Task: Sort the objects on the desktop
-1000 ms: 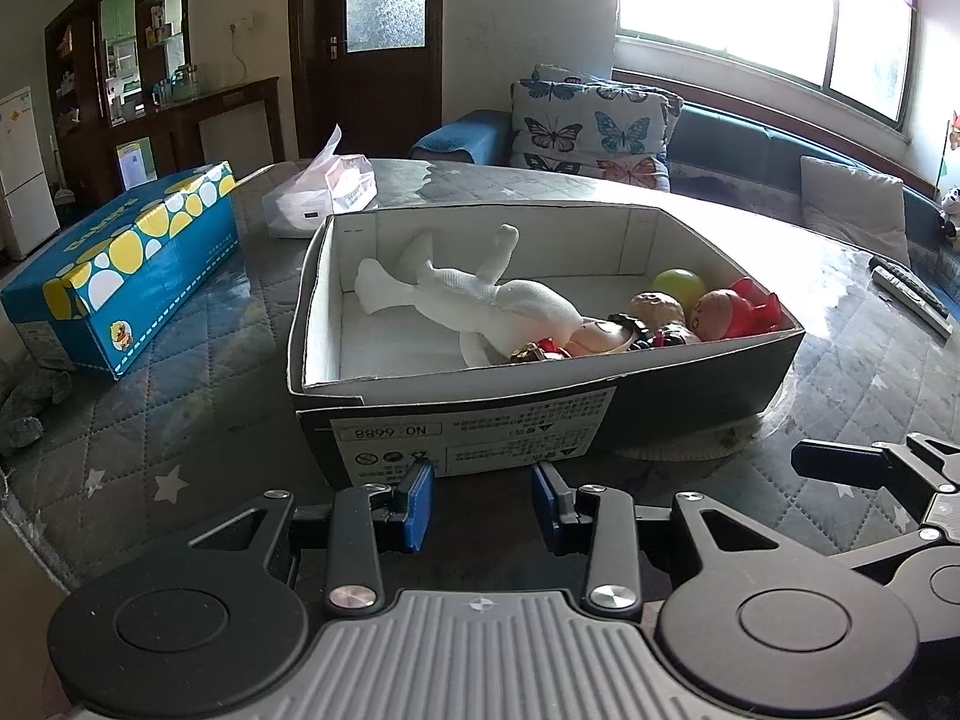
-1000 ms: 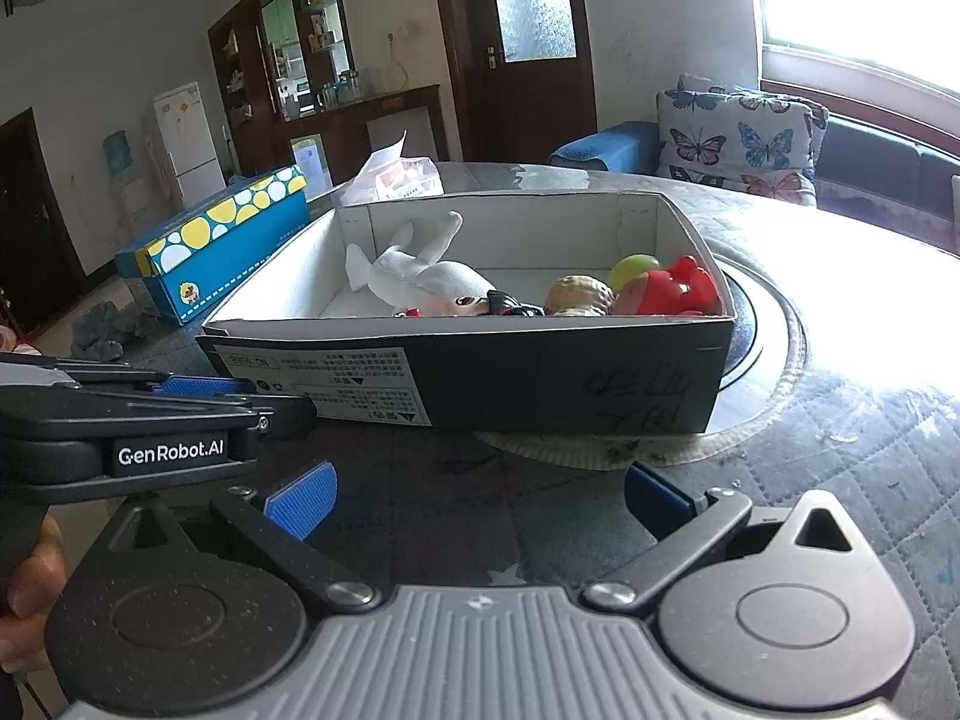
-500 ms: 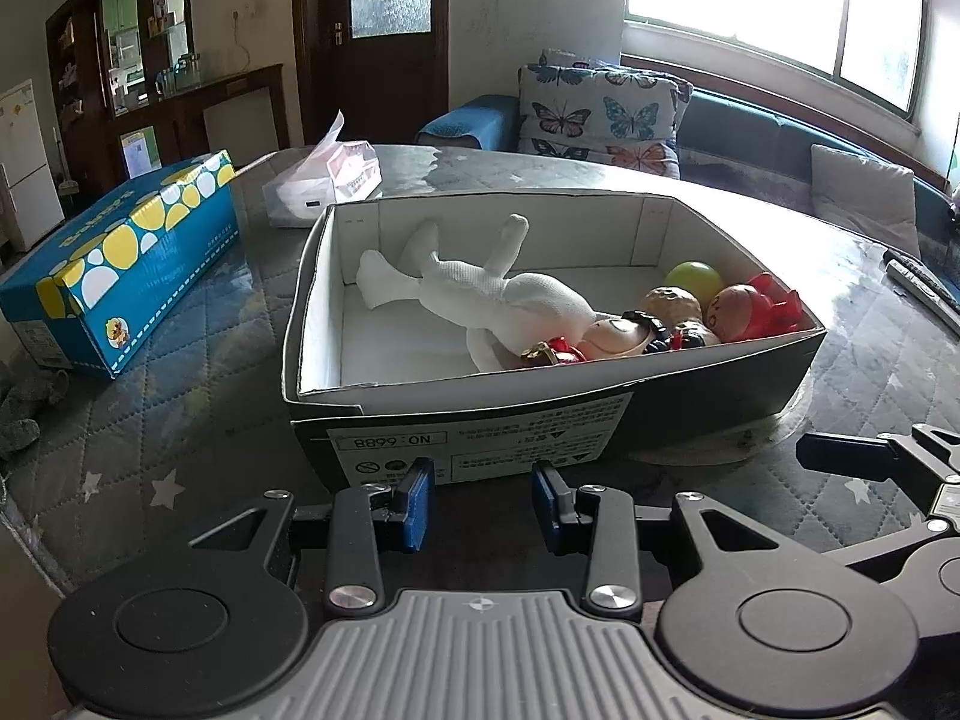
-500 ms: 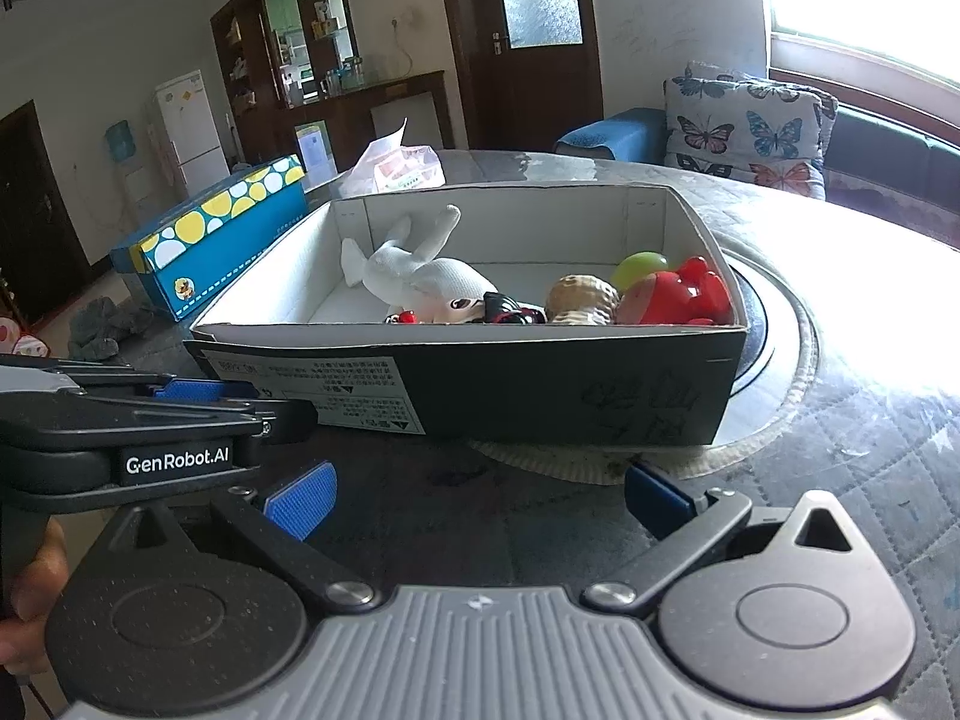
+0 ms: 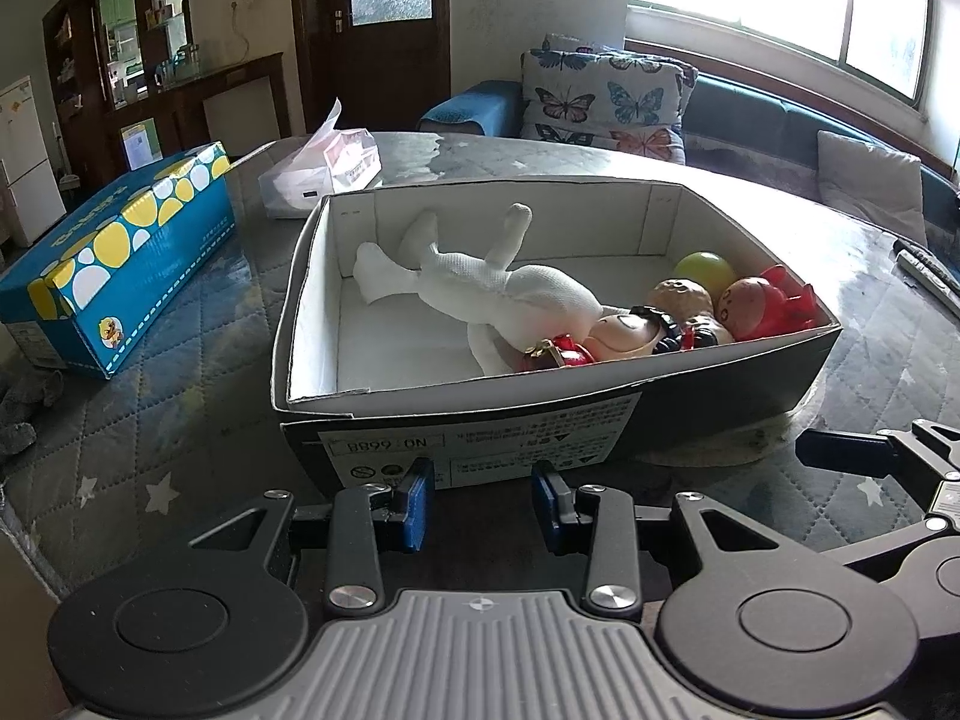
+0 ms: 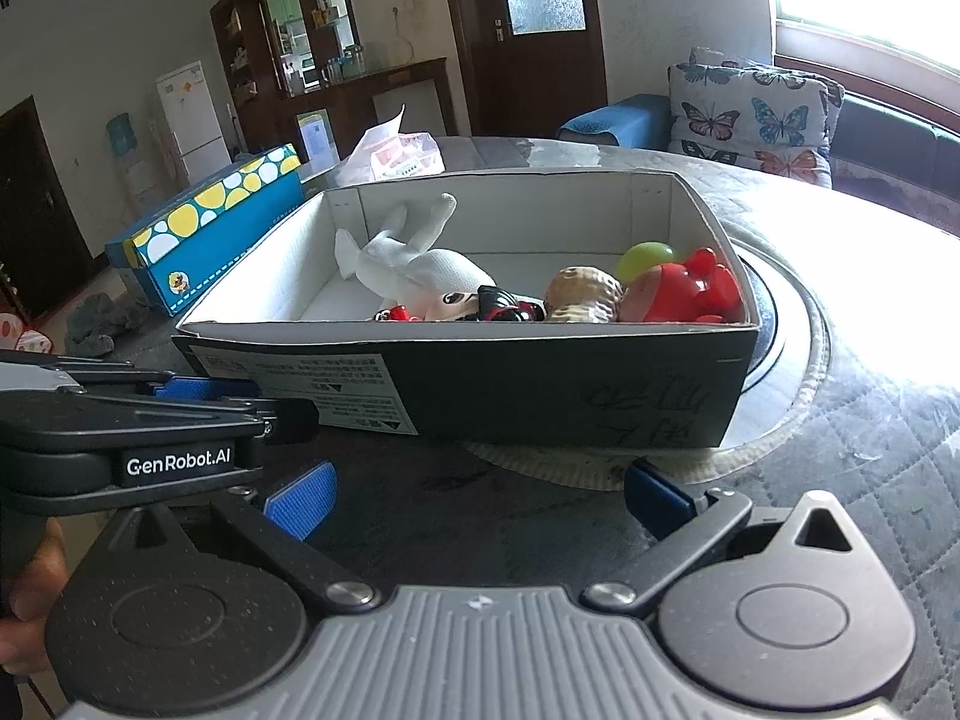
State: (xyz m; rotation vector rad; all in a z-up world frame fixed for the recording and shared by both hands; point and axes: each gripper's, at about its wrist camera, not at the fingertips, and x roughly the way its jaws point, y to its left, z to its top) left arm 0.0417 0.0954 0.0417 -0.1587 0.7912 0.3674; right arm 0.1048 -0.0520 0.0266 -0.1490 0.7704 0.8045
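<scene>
An open black cardboard box (image 5: 516, 420) (image 6: 540, 378) with a white lining stands on the table. In it lie a white cloth doll (image 5: 504, 288) (image 6: 414, 264), a red toy (image 5: 774, 306) (image 6: 690, 294), a green ball (image 5: 705, 270) (image 6: 645, 258), a tan walnut-like toy (image 5: 681, 297) (image 6: 585, 294) and a small red and black figure (image 5: 558, 354) (image 6: 504, 312). My left gripper (image 5: 480, 504) is open and empty, just in front of the box's near wall. My right gripper (image 6: 474, 498) is wide open and empty, in front of the box.
A blue tissue box with yellow and white dots (image 5: 114, 276) (image 6: 210, 222) lies left of the cardboard box. A white plastic tissue pack (image 5: 324, 168) (image 6: 396, 150) sits behind it. A remote (image 5: 930, 276) lies at the far right. The table has a quilted cover (image 5: 150, 438).
Both cameras have risen slightly, so more of the box's inside shows. The grippers stay open and empty. Nothing in the box has moved.
</scene>
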